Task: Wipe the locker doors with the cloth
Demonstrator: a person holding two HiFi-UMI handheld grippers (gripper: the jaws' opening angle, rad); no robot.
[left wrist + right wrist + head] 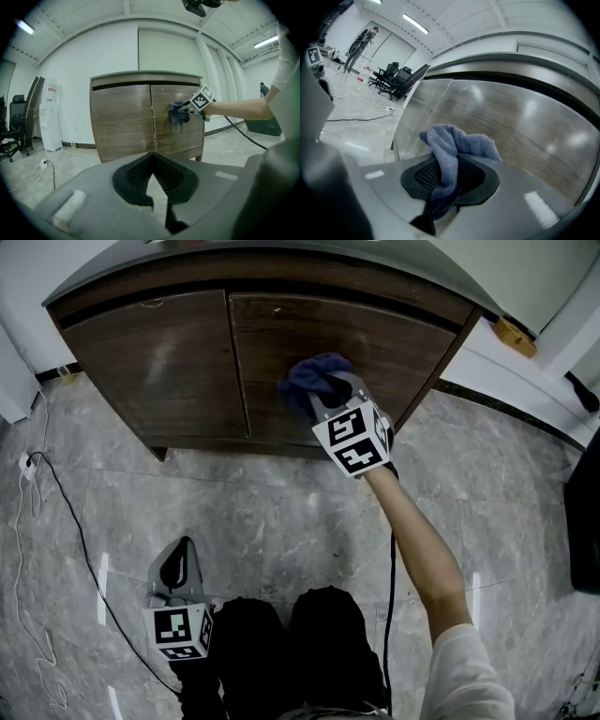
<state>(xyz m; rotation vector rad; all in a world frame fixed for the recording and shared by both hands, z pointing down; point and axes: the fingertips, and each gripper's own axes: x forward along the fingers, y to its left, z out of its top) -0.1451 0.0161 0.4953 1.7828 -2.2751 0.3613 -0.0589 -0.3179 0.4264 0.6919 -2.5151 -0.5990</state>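
Marble floor (281, 512) in head view; right gripper (323, 397) stretches forward, pressing blue cloth (314, 376) onto locker's right door (394, 343) for wiping, left gripper (178, 559) parked low, not needed. Left gripper view: its jaws pressed together, empty, cloth mid-door. Right gripper view alone shows jaws pinching cloth, bunch against wood.

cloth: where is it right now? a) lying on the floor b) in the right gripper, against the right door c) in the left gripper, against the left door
b: the cloth is clamped in the right gripper, which holds it against the right door of the locker.
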